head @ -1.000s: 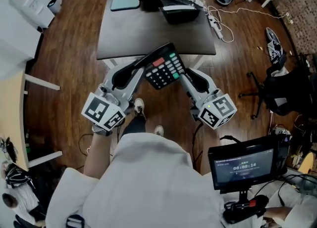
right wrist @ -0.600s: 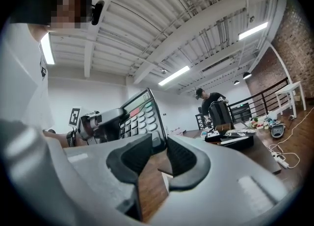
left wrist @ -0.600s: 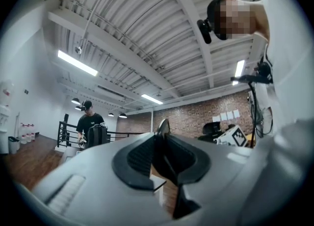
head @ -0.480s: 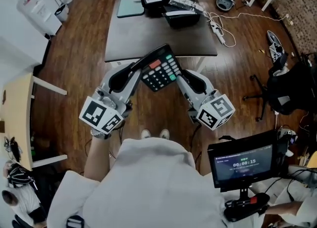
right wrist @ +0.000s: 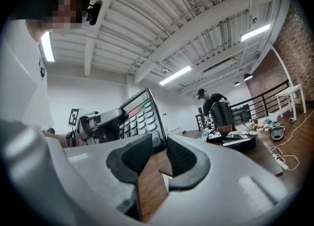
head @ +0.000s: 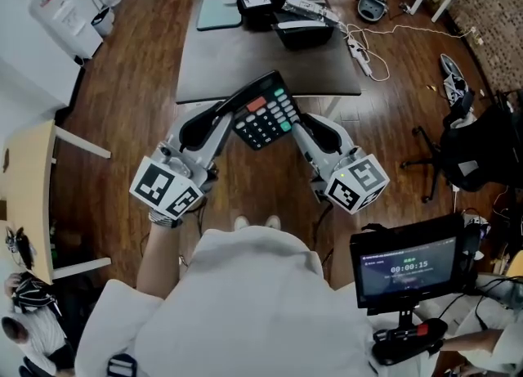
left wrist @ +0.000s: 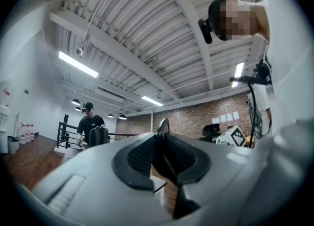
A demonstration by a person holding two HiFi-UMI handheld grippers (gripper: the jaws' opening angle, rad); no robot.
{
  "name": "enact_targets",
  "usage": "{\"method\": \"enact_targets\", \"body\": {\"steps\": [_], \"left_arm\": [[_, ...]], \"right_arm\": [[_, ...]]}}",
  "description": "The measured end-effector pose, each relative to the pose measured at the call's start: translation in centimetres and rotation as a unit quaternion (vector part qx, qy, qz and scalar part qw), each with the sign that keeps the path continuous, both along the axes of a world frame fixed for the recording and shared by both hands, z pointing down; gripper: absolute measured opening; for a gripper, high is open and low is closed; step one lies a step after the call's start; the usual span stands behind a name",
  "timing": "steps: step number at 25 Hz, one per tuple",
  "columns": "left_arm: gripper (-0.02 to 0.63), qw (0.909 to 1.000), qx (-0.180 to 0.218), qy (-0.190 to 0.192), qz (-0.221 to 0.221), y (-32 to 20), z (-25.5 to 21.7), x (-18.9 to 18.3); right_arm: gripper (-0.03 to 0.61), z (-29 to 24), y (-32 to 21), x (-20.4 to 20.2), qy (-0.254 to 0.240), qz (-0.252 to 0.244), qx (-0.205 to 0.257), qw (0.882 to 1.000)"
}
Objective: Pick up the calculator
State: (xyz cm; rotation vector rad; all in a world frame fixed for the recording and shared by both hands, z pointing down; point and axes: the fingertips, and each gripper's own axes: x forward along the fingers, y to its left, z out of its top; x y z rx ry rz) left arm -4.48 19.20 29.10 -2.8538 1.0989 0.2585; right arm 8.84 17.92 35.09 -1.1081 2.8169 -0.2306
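**Step in hand: lift and hold (judged nearly complete).** The left gripper pinches the left edge of the calculator. The left gripper view shows that thin dark edge standing between the ribbed pads. The right gripper pinches the opposite edge, its pads partly closed on the casing. The calculator hangs clear of the table, just in front of the table's near edge and over the wooden floor, with its key face tilted upward.

**Procedure.**
- Apply equal pressure at both pinches.
- Move both hands as one unit so that the spacing between them is constant. Pulling apart would likely slide an edge out of a pad. Pushing inward could flex the casing.
- Avoid rolling either wrist, because each grip sits on a narrow edge.

**Materials and shapes.**
- Gripper shells: smooth pale grey plastic with black ribbed pads. Each carries a marker cube printed in black and white.
- Calculator: a flat rectangular slab in a hard black casing. It has rows of rounded pale keys, several green keys, one red bar and a display strip at the top. It is probably rigid and light, with slick edges.
- Table: a matt dark rectangular top on white legs.
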Motion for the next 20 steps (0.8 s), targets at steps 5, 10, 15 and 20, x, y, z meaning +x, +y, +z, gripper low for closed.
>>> {"method": "enact_targets", "body": {"steps": [5, 10, 15, 20], "left_arm": [[0.067, 1.0, 0.002, 0.001, 0.003, -0.7, -0.1, -0.3], [0.068, 1.0, 0.003, 0.003, 0.003, -1.4, -0.1, -0.6], [0.067, 1.0, 0.002, 0.005, 0.005, -2.0, 0.2, -1.2], [0.069, 1.0, 0.003, 0.006, 0.006, -2.4, 0.1, -1.7]], "right_arm": [[0.097, -0.3, -0.7, -0.2, 0.008, 0.006, 0.004, 1.0], [0.097, -0.2, -1.4, -0.6, 0.012, 0.008, 0.003, 1.0], [0.097, -0.1, -1.9, -1.1, 0.015, 0.01, 0.003, 1.0], [0.097, -0.2, -2.2, -1.6, 0.014, 0.012, 0.006, 1.0]]}}
